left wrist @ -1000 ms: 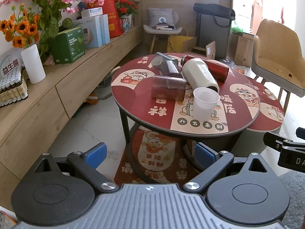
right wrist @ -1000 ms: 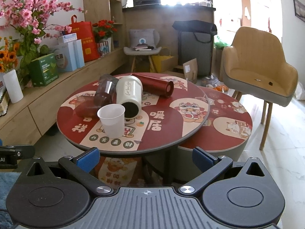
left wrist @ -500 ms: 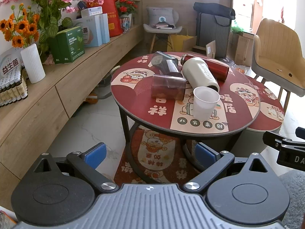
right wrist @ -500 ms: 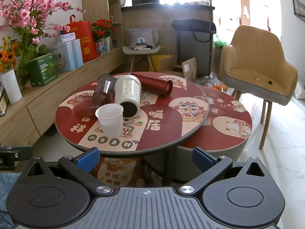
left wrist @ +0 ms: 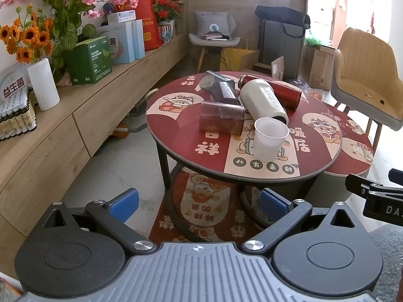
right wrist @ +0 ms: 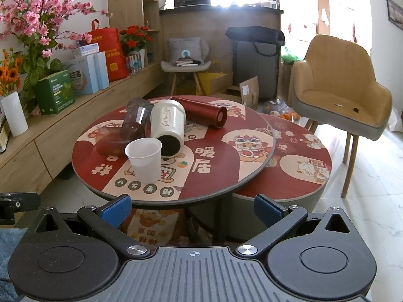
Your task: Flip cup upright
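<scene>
My left gripper (left wrist: pixel 199 202): I'm holding it wide open, gripping nothing.
My right gripper (right wrist: pixel 192 206): likewise gaping, empty.
White cup (right wrist: pixel 144 159): standing upright on the round table (right wrist: pixel 214 173).

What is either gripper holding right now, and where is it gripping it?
Nothing is held. The left gripper and right gripper are both open and empty, short of the round table; the white plastic cup there is untouched.

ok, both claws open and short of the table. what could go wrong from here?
1. The cream tumbler, red flask and two tinted cups lie packed together; lifting one could set its neighbours rolling.
2. The upright white paper cup stands right in front of the tumbler's mouth, so a reaching claw may topple it.
</scene>
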